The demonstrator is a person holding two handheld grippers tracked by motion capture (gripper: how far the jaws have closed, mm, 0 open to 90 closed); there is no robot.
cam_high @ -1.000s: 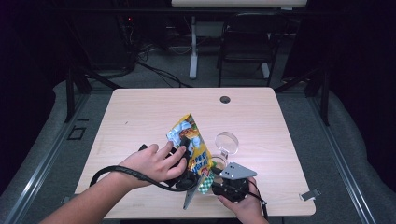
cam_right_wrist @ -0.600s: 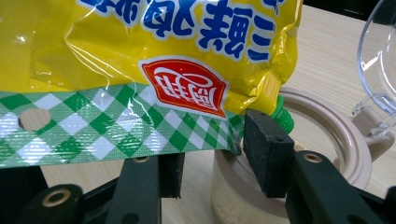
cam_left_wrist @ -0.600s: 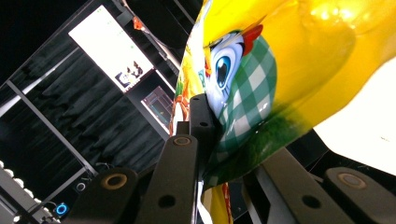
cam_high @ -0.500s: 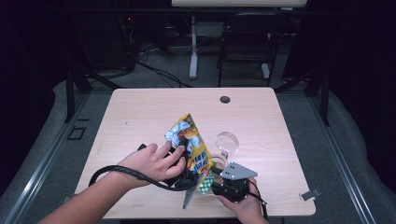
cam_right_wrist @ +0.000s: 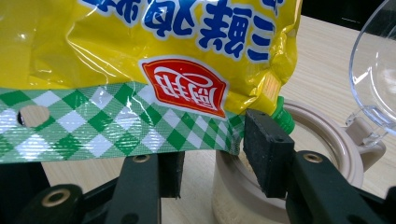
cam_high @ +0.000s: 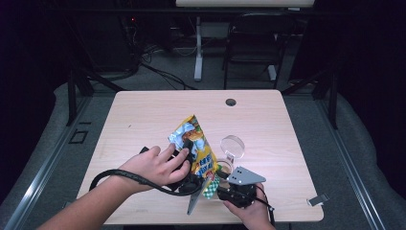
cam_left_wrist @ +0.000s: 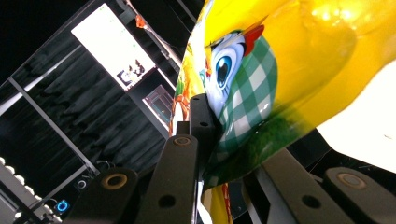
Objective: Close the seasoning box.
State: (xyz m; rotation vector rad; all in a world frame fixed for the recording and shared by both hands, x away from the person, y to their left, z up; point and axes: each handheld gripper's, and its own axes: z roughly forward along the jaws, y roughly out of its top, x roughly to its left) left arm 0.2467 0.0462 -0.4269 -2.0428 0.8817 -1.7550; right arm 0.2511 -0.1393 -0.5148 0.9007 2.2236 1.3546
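2 hand-held grippers work on 1 yellow snack bag, which stands tilted above the near middle of the counter, its green checked seal strip pointing down toward the person. The left hand-held gripper is clamped on the bag's upper part, its jaws pinching the printed foil in the left gripper view. The right hand-held gripper sits at the strip with its jaws apart: in the right gripper view the strip hangs in front of 1 jaw, and its corner ends just beside the other pad without being pressed.

Judged from this, the step in hand is to take hold of the seal and open the bag over the beige jar, which stands just behind the strip with its clear lid flipped up.

To do it well:
1. Bring the right jaws further onto the strip, so both pads bite the checked band rather than its bare corner.
2. Close firmly before pulling, since glossy foil will probably slip.
3. Hold the left grip steady as the anchor.
4. Tear away from the jar, so nothing knocks it or its lid.
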